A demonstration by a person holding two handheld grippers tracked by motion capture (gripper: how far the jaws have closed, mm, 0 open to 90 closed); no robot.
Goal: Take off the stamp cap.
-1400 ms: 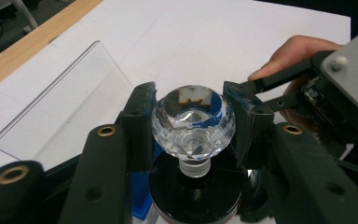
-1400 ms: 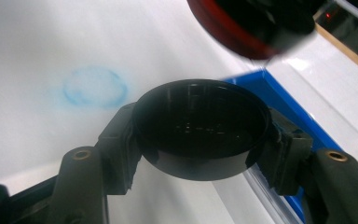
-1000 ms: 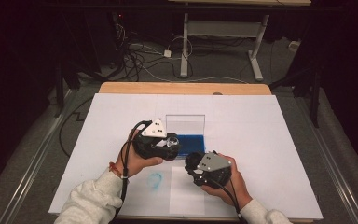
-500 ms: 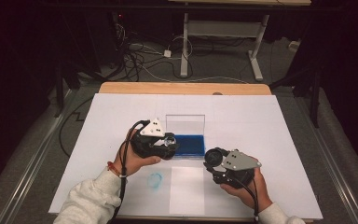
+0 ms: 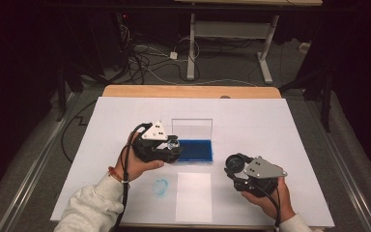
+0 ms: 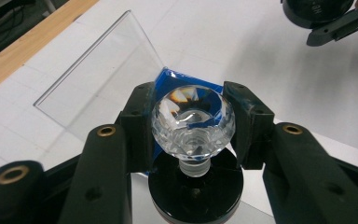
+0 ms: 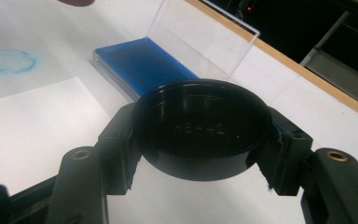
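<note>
- Stamp (image 6: 193,122), faceted clear knob on a black round base, gripped across the knob by the left gripper (image 5: 160,145), just at the left end of the blue pad (image 5: 194,151), near the middle of the table (image 5: 270,121).
- Cap (image 7: 200,128), black and round, clamped across its rim by the right gripper (image 5: 249,173), held well right of the pad, toward the table's near right corner.
- Pad's clear lid (image 5: 192,126) upright along its far side, toward the far edge of the table.
- White sheet (image 5: 193,195) flat near the near edge, below the pad; blue smudge (image 5: 161,186) just to its left.
- Likely risks, as a judgement only:
 - Slick facets between hard jaws: could slip or twist under downward pressure, tipping the base and inking unevenly.
 - Tilted descent onto the sheet: partial or smeared print, like the smudge beside it.
 - Knock against the upright lid while over the pad: could shut it or shift the pad.
 - Loose sheet: might lift with a wet base.
 - Cap held only by its rim: could pop free if squeezed off-centre.
</note>
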